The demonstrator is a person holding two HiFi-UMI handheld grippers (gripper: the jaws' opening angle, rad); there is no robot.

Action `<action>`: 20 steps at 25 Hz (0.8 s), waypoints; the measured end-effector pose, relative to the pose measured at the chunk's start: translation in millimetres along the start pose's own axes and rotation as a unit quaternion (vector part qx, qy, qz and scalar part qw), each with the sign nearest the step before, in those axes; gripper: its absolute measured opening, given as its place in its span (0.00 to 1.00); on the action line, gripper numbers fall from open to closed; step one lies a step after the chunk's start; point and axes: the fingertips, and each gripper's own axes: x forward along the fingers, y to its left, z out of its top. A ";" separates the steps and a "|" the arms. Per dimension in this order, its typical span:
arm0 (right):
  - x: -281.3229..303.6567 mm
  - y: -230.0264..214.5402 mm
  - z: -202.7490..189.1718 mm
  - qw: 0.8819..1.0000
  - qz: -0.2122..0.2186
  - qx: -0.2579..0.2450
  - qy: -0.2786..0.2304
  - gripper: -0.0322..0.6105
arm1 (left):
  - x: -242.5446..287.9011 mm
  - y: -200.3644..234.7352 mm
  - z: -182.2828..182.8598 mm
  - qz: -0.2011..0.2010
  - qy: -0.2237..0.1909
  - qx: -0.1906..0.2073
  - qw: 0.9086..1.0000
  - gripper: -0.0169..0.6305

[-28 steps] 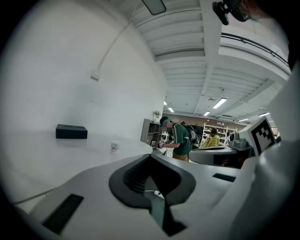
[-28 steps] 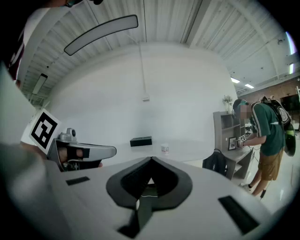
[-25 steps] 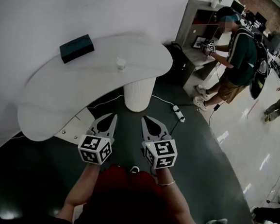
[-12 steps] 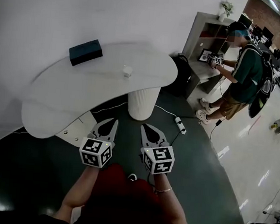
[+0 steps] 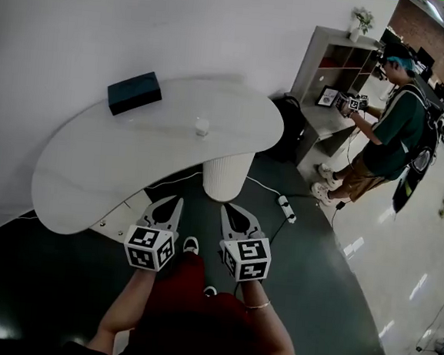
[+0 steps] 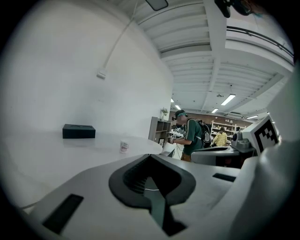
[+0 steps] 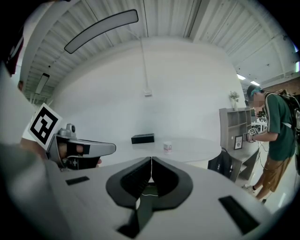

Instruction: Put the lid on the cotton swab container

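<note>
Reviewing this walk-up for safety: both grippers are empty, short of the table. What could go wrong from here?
1. A power strip and its cable lie on the floor beside the table pedestal: a trip hazard.
2. The cotton swab container is small and stands alone; the shut left gripper or right gripper could topple it.

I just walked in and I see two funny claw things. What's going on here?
A person holds a left gripper and a right gripper side by side, both with jaws shut and nothing in them. They point at a white table but stop short of it. On the table stand a small container and a dark box, and nothing touches either. Another person stands by a shelf to the right.
</note>
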 end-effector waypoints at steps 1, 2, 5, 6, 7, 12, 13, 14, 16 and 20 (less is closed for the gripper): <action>5.9 -2.0 1.7 1.000 0.001 0.000 0.002 0.07 | 5.5 4.4 1.3 0.000 0.001 -0.001 1.000 0.06; 11.7 -3.8 3.3 1.000 0.002 0.000 0.004 0.07 | 10.9 8.6 2.8 0.001 0.002 -0.003 1.000 0.06; 31.2 -11.1 9.3 1.000 0.004 -0.004 0.007 0.07 | 28.4 20.9 9.3 0.002 0.000 -0.006 1.000 0.06; 38.8 -14.0 11.6 1.000 0.003 -0.003 0.006 0.07 | 35.0 25.3 11.3 0.001 0.000 -0.006 1.000 0.06; 46.5 -16.2 13.5 1.000 0.003 -0.001 0.006 0.07 | 41.5 30.1 12.8 0.001 0.001 -0.006 1.000 0.06; 86.5 -23.6 14.1 1.000 0.011 0.003 0.020 0.07 | 72.6 56.1 16.4 0.004 0.010 -0.013 1.000 0.06; 95.0 -24.9 14.5 1.000 0.011 0.006 0.022 0.07 | 79.2 60.8 17.6 0.003 0.012 -0.013 1.000 0.06; 103.7 -26.2 15.5 1.000 0.012 0.009 0.023 0.07 | 85.9 65.3 19.3 0.002 0.013 -0.011 1.000 0.06; 121.8 -29.6 17.6 1.000 0.009 0.010 0.027 0.07 | 99.7 75.1 23.9 0.000 0.014 -0.008 1.000 0.06; 154.4 -37.3 18.7 0.999 0.006 0.005 0.045 0.07 | 124.7 95.2 29.1 -0.006 0.024 -0.011 1.000 0.06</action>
